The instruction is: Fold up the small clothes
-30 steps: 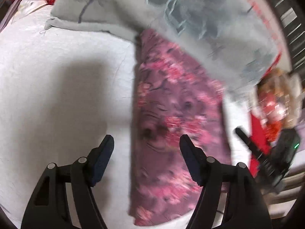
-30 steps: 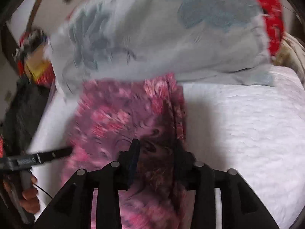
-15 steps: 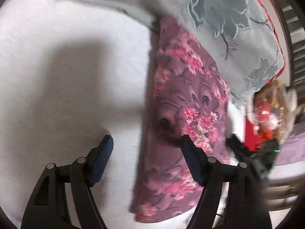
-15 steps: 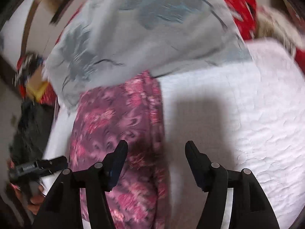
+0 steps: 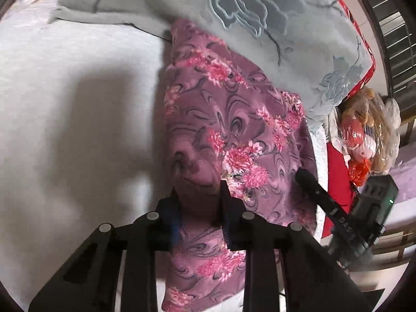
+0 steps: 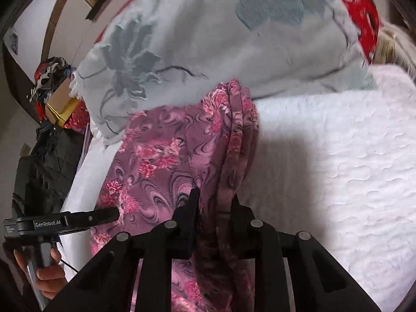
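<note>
On white quilted bedspread, purple floral garment, apparently clamped by left gripper and right gripper at six o'clock.

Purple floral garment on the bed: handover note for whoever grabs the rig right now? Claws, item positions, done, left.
Left claw: shut on the purple floral garment, pinching a raised bit of cloth near its left edge.
Right claw: shut on the same garment's stacked right-hand edge.
The garment lies on the white bedspread as a long narrow strip; its far end is tucked under the grey flowered blanket.
Done: it looks folded lengthwise already, with layers showing along the right edge.
Left: probably lift both pinched ends and fold across the length, then release and flatten.
</note>
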`<state>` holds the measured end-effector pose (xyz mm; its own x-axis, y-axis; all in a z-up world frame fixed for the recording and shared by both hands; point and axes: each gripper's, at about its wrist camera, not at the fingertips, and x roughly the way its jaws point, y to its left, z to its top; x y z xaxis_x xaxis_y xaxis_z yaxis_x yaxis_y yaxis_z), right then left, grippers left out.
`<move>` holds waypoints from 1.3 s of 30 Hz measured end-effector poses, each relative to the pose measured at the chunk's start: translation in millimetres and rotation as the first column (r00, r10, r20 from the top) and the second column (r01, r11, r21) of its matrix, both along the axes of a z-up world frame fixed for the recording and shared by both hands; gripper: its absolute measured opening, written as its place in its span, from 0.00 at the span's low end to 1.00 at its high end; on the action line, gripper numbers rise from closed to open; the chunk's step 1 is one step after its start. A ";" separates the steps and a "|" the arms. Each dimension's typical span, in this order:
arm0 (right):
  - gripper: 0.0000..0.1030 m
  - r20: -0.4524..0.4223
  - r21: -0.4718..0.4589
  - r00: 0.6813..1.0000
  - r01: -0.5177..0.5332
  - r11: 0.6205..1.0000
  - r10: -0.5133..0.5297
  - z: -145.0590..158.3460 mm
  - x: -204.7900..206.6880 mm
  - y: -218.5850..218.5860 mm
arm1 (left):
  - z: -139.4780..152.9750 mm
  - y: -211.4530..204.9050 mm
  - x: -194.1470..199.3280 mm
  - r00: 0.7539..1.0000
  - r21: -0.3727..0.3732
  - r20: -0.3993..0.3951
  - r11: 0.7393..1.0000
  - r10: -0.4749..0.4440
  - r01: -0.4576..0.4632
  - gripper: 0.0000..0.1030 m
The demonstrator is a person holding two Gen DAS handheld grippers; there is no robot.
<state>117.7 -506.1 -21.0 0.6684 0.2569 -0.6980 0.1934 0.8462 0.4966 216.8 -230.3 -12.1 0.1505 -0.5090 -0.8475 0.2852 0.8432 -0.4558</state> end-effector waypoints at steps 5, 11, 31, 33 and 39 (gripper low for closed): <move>0.14 0.059 0.056 0.998 -0.040 0.998 0.036 28.5 -22.9 30.2 | 25.3 59.9 -16.2 0.999 -0.034 0.024 0.999 0.034 -0.033 0.22; 0.14 0.067 0.161 0.993 -0.110 0.981 0.101 20.2 -57.1 76.7 | 13.5 113.0 -54.4 0.998 -0.027 0.015 0.998 0.058 -0.057 0.25; 0.13 -0.137 -0.116 0.989 -0.072 0.991 0.056 -27.5 9.2 99.5 | -33.2 48.6 -12.0 0.979 0.360 0.204 0.931 -0.015 -0.061 0.84; 0.09 -0.121 -0.080 0.991 -0.073 0.994 0.063 -31.2 12.4 90.8 | -35.9 66.7 1.1 0.994 0.256 0.092 0.964 0.056 -0.078 0.80; 0.22 -0.067 0.004 0.961 -0.268 0.963 0.267 10.0 -23.6 91.3 | -9.3 120.6 -30.8 0.991 0.163 0.130 0.985 0.044 -0.065 0.72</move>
<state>94.1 -414.7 -11.0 0.5279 0.4162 -0.7404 -0.0081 0.8741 0.4856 186.0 -109.6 -21.4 0.2845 -0.3508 -0.8922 0.2825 0.9200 -0.2716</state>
